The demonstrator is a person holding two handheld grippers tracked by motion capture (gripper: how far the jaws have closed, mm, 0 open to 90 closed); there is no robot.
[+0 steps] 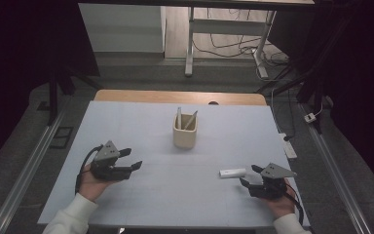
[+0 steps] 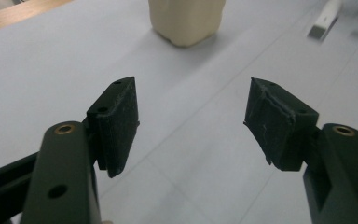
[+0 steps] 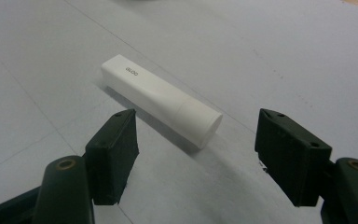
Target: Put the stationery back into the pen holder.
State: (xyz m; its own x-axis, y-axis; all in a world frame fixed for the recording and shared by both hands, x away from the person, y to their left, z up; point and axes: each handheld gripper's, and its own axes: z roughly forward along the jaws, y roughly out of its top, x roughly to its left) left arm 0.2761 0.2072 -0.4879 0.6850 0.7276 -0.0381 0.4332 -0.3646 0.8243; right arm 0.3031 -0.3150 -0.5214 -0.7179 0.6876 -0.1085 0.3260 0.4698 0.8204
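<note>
A small white tube lies flat on the pale sheet, at the right of the high view. My right gripper stands open just right of it, jaws pointing at its cap end. The right gripper view has the tube lying just beyond my open right gripper, nothing between the pads. A cream cup with two flat sticks stands mid-table. My left gripper hovers open at the left, empty. From the left gripper view, my left gripper faces the cup and the tube farther off.
The pale sheet covers most of the wooden table. Beyond the far edge stand a white desk frame and loose cables on the floor. A white power adapter lies by the right edge.
</note>
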